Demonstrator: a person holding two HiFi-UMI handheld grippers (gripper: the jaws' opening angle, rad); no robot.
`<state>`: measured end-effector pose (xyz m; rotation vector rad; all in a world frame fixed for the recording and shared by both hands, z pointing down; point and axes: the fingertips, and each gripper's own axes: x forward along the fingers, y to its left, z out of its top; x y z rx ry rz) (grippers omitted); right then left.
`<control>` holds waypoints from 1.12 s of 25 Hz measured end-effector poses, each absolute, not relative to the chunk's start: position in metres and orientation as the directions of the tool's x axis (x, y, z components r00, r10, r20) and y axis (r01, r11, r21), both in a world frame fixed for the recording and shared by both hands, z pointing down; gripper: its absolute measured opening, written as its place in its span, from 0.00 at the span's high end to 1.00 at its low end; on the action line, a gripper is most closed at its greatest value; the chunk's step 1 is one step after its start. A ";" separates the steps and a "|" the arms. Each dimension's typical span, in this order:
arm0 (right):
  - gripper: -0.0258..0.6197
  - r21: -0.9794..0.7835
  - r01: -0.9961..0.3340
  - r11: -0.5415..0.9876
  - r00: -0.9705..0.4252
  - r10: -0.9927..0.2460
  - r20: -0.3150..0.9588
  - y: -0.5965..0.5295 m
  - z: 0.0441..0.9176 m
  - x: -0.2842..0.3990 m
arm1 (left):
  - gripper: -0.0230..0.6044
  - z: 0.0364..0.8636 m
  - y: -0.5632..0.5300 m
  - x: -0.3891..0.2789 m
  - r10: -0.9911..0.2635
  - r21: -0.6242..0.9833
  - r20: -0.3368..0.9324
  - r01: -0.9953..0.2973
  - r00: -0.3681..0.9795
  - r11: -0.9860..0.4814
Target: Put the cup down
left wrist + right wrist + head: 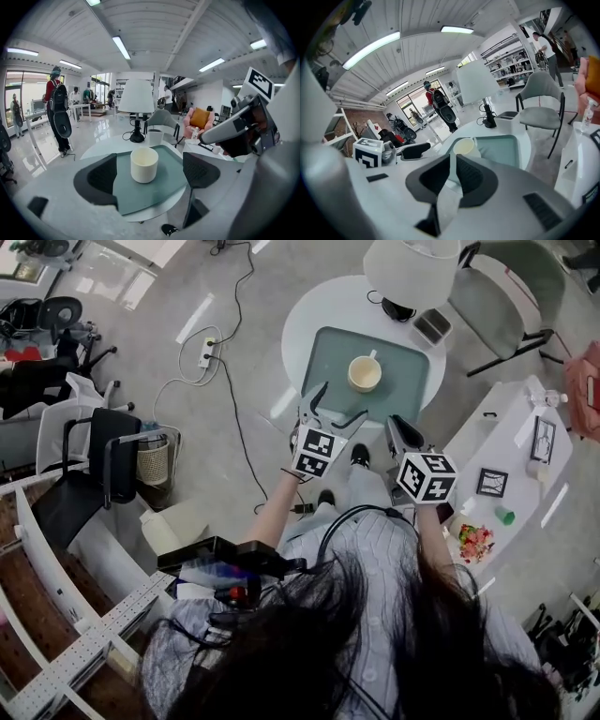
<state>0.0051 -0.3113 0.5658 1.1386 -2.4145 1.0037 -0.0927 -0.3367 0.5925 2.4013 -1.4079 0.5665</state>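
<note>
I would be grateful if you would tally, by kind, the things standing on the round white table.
On the round table:
cup: 1
green mat: 1
lamp: 1
small grey box: 1
Total: 4

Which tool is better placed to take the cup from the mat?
Probably the left tool: its jaws stand apart, and the cup, upright on the mat, lies centred ahead between them. The right tool has its jaws nearly together, so it would need to open first.
</note>
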 end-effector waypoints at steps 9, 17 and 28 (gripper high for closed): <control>0.87 -0.472 -0.751 0.462 -0.657 -0.597 0.461 -0.282 0.541 -0.019 | 0.25 0.548 -0.287 -0.091 -0.727 0.085 0.448 -0.834 0.520 -0.545; 0.87 -0.459 -0.754 0.469 -0.650 -0.629 0.426 -0.240 0.524 -0.030 | 0.36 0.523 -0.237 -0.112 -0.757 0.065 0.436 -0.856 0.486 -0.512; 0.87 -0.444 -0.737 0.509 -0.670 -0.636 0.384 -0.175 0.510 -0.051 | 0.68 0.502 -0.164 -0.139 -0.801 0.069 0.417 -0.894 0.430 -0.444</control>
